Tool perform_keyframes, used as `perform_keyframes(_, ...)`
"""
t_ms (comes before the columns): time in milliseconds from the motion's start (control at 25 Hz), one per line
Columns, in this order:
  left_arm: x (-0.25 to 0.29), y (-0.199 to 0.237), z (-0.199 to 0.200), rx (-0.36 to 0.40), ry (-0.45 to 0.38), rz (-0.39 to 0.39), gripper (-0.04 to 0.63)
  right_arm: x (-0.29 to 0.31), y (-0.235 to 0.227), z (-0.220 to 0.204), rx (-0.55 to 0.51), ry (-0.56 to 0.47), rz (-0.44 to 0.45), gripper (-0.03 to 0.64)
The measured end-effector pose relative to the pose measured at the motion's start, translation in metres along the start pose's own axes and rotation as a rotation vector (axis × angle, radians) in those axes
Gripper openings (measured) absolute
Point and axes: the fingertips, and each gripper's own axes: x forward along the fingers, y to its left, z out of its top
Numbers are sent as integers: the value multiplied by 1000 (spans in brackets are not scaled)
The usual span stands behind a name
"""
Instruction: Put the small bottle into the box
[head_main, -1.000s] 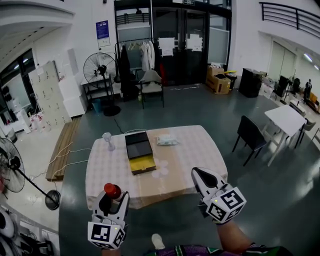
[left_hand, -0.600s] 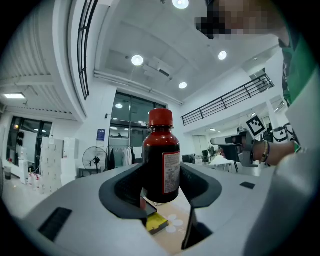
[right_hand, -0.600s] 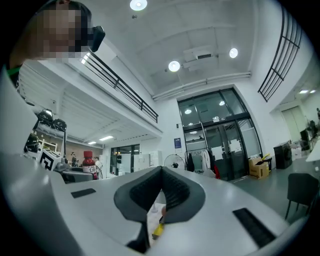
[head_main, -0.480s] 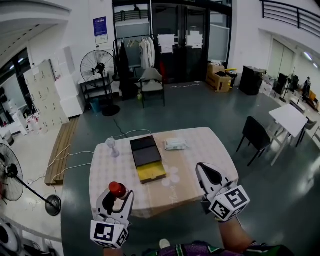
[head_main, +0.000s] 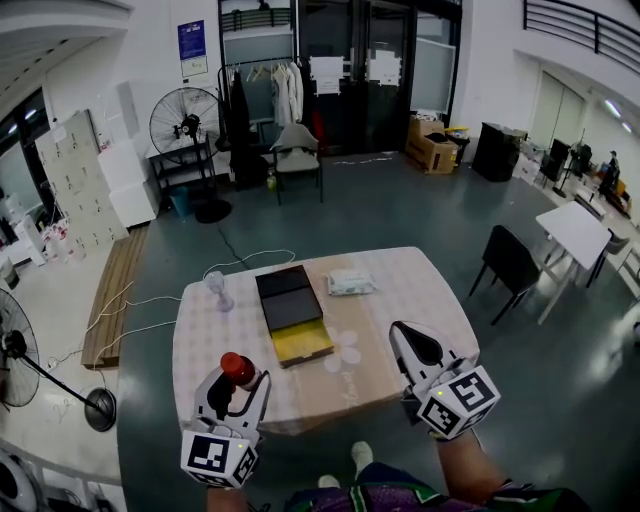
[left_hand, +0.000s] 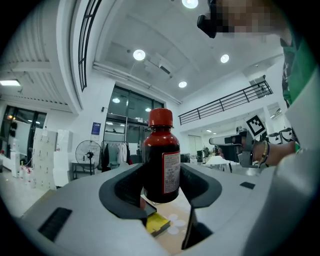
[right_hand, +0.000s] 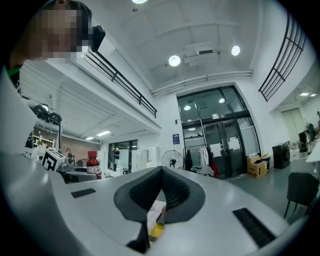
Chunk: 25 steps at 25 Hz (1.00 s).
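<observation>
Starting nearest, the small bottle (left_hand: 161, 165) is held upright, clamped between the jaws of the left gripper (head_main: 238, 385), at the near edge of the table (head_main: 400, 290). The right gripper (head_main: 415, 345) is kept alongside, its jaws pressed together on nothing. Over the last second the table has been brought slightly closer, while the grasp is unchanged. Farther on, the open box (head_main: 293, 313) lies mid-table, well apart from the bottle, so the carry is judged unfinished.

the left hand-held gripper (left_hand: 161, 192) clamps the small bottle (left_hand: 161, 160) upright between its jaws.
</observation>
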Motion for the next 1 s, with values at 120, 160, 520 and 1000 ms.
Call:
perform_keyframes(120,11,3,-3,-13,9,4,236,8,-6,0,-2,14,8,5)
perform_keyframes(160,15,4,-5,-16,16,7,236,10,-9,-1,-1,17,10,5)
perform_keyframes(520,60,21,-16,-29,45,33,236,61,-39,-5,29,-2,74,5)
perform_keyframes(1000,143,34,-64,4,153,7,236,113,-90,-32,63,18,118,5)
